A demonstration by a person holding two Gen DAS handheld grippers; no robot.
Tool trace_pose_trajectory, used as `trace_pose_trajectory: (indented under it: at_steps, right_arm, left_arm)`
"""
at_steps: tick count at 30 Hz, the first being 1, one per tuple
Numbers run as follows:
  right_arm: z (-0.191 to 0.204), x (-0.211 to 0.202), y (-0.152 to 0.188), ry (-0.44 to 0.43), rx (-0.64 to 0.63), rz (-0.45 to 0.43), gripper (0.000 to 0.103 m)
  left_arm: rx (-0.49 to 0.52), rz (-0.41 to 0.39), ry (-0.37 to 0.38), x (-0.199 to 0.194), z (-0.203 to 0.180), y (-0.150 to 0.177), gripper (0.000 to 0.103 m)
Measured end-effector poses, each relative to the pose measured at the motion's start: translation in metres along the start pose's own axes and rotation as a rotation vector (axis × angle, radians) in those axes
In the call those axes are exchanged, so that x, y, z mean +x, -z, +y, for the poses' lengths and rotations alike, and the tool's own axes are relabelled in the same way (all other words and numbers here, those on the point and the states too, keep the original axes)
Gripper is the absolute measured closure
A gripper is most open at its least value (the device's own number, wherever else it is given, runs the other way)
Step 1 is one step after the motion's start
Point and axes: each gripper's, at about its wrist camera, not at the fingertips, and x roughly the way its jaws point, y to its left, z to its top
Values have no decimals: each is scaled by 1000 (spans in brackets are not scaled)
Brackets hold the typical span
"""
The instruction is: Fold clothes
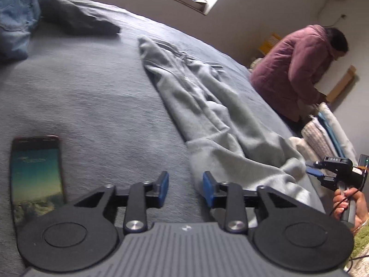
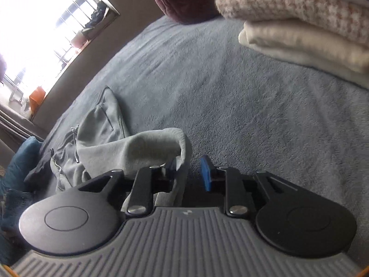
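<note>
Left wrist view, released left hand-held gripper [image 1: 185, 189], rumpled grey fleece sweatpants [image 1: 203, 106], right hand-held gripper [image 2: 188, 172] released.

The right gripper [image 2: 188, 173] is sitting low in the frame over the grey-blue bed cover [image 2: 230, 97], its blue pads [image 2: 206, 173] standing apart; a fold of the grey sweatpants [image 2: 129, 147] is draping over the left finger and hanging into the gap, with no pad pressing on it; the rest of the garment is trailing toward the left edge; a stack of folded clothes [image 2: 299, 23] is lying at the upper right; a bright window [image 2: 46, 23] is glaring at the upper left.
</note>
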Motion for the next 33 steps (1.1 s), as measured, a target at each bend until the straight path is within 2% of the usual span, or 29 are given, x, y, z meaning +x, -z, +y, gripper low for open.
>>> trace_pose_trajectory:
  at_steps: [2, 3, 5, 6, 8, 11, 13, 14, 15, 17, 18, 22, 26, 33]
  right_arm:
    - [12, -31, 10, -50, -62, -41, 67]
    - [21, -43, 17, -90, -105, -32, 58]
    - [41, -46, 32, -178, -178, 76, 48]
    - [50, -45, 40, -219, -210, 140, 47]
    - [64, -32, 57, -247, -258, 233, 47]
    - [78, -5, 73, -223, -320, 293, 47]
    - [81, 11, 81, -222, -330, 324, 49]
    - [82, 15, 84, -219, -337, 341, 55]
    - [84, 19, 87, -216, -345, 357, 71]
    - [90, 8, 92, -204, -383, 354, 89]
    - [94, 0, 95, -202, -404, 346, 94]
    - [110, -45, 99, -244, -462, 307, 97]
    - [133, -87, 109, -302, -544, 291, 97]
    - [184, -119, 158, -440, -782, 334, 97]
  left_arm:
    - [16, 5, 47, 2, -9, 4, 57]
    - [24, 8, 74, 3, -14, 5, 57]
    - [41, 13, 124, 6, -26, 7, 55]
    - [50, 15, 149, 7, -32, 8, 54]
    - [69, 22, 199, 10, -43, 10, 53]
    - [113, 52, 258, 12, -61, 19, 50]
    - [144, 76, 264, 15, -70, 28, 50]
    - [158, 86, 266, 16, -73, 33, 50]
    - [165, 95, 265, 17, -75, 37, 50]
    - [168, 106, 261, 18, -76, 44, 50]
    - [165, 105, 262, 17, -74, 46, 50]
    - [123, 99, 276, 13, -64, 46, 50]
    - [45, 69, 300, 4, -48, 33, 49]
    - [-68, 36, 418, -12, -41, 16, 40]
